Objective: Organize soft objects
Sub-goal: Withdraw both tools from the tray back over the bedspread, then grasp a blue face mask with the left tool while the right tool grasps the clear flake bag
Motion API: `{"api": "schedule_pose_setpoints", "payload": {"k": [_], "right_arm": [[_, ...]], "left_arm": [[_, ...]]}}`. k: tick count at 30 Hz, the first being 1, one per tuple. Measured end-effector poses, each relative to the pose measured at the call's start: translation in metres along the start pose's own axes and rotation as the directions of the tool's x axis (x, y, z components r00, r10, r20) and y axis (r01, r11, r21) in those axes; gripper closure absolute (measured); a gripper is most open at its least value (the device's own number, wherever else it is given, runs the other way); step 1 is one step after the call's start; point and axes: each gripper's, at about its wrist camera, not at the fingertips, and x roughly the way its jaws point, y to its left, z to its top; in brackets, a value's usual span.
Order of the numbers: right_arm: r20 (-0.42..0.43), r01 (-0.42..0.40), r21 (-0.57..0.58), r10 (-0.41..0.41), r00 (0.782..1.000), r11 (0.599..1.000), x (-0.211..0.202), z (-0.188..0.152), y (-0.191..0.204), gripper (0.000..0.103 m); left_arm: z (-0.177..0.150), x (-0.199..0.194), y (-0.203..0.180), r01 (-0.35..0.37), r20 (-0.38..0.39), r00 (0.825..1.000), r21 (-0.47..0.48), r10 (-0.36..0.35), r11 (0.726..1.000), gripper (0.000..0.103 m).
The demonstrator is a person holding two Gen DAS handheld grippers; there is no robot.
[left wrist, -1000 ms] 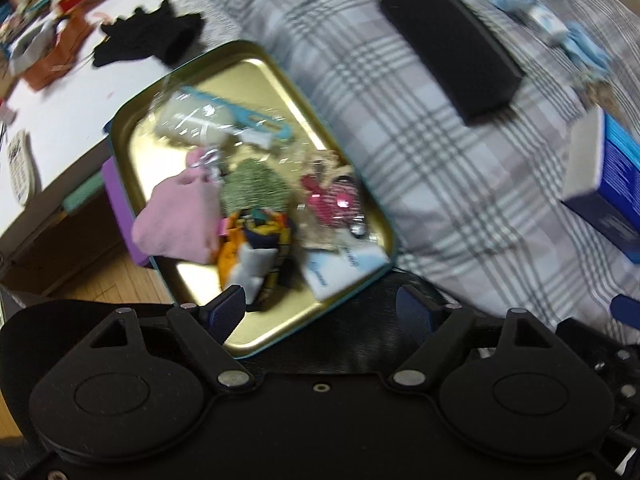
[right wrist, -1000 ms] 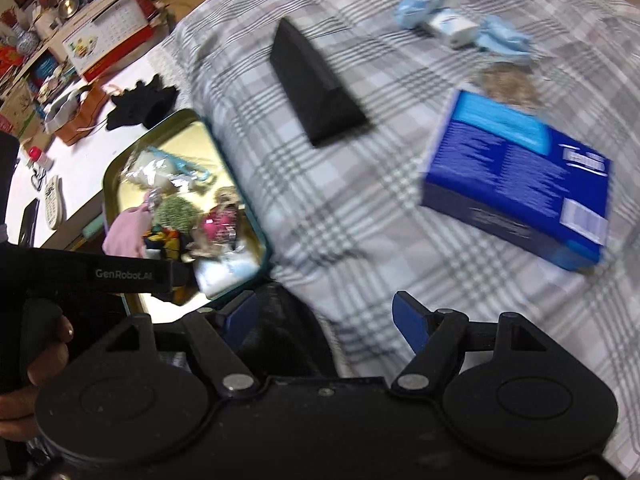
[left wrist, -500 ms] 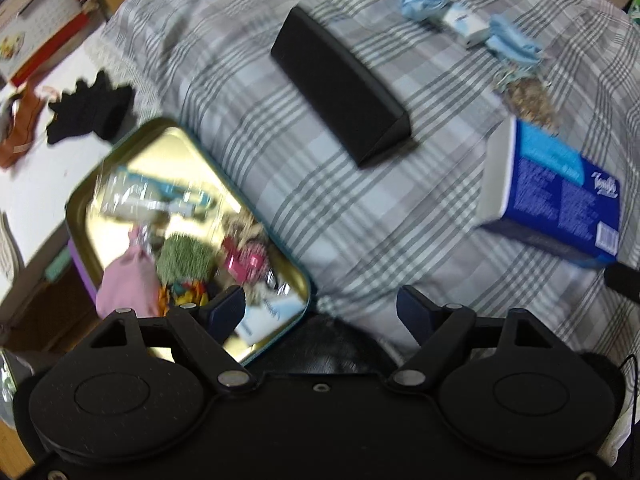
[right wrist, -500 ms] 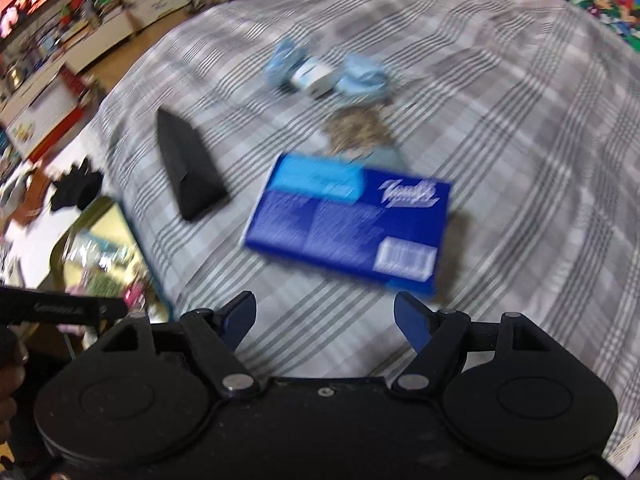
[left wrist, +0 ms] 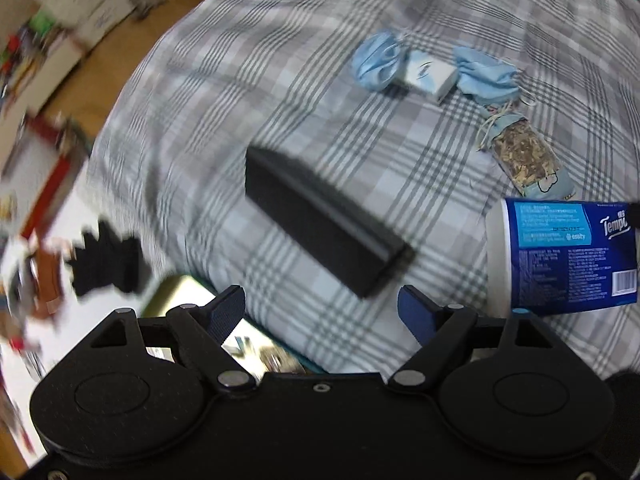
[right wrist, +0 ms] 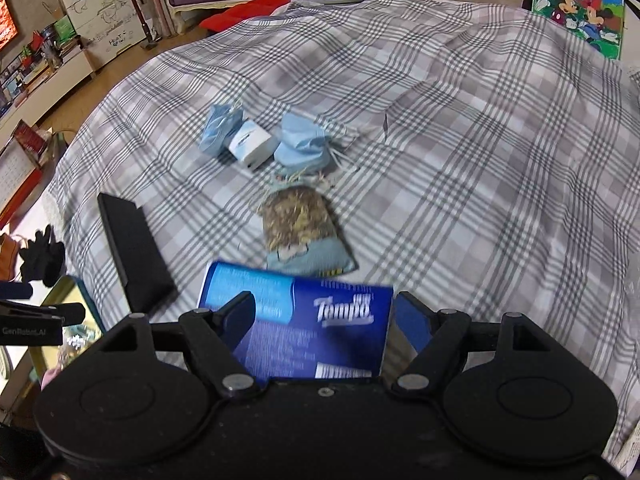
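The right gripper (right wrist: pixel 324 320) straddles the blue tissue pack (right wrist: pixel 304 320), jaws apart, not yet pinching. The left gripper (left wrist: pixel 320 312) hangs empty, its jaws opening, above the plaid bedspread (left wrist: pixel 320 80). Next, likely, a squeeze and a lift.

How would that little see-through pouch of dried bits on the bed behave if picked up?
The pouch would probably sag, since it looks like soft cloth and film. Its dried, leafy filling suggests it is light and may shift or crumble if squeezed. It lies flat, so it is unlikely to roll.
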Motion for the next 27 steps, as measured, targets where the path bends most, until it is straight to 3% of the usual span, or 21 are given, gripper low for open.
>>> {"api": "schedule_pose_setpoints", "payload": {"k": [5, 10, 13, 16, 22, 27], "right_arm": [[-0.008, 0.02, 0.012, -0.02, 1.0, 1.0, 0.017, 0.026, 0.005, 0.028], [-0.022, 0.04, 0.01, -0.039, 0.999, 0.999, 0.041, 0.051, 0.012, 0.027], [-0.039, 0.05, 0.012, -0.049, 0.998, 0.999, 0.059, 0.064, 0.016, 0.027], [-0.064, 0.059, 0.005, -0.058, 0.996, 0.998, 0.081, 0.071, 0.023, 0.027], [-0.105, 0.059, -0.013, -0.06, 0.993, 0.998, 0.12, 0.07, 0.037, 0.02], [-0.109, 0.134, -0.015, -0.135, 0.985, 0.991, 0.149, 0.057, 0.038, 0.017]], "left_arm": [[0.031, 0.01, -0.005, -0.022, 0.017, 1.0, 0.126, 0.02, 0.992, 0.022], [0.074, 0.021, 0.01, 0.021, 0.016, 1.0, 0.125, -0.023, 0.992, 0.022], [0.104, 0.024, 0.019, -0.003, 0.04, 0.999, 0.114, -0.002, 0.993, 0.022], [0.133, 0.024, 0.028, -0.022, 0.083, 0.996, 0.07, 0.017, 0.997, 0.022], [0.164, 0.057, 0.034, 0.113, 0.066, 0.992, -0.078, -0.108, 0.99, 0.022], [0.175, 0.1, 0.026, 0.179, 0.015, 0.984, -0.169, -0.179, 0.969, 0.022]]}}
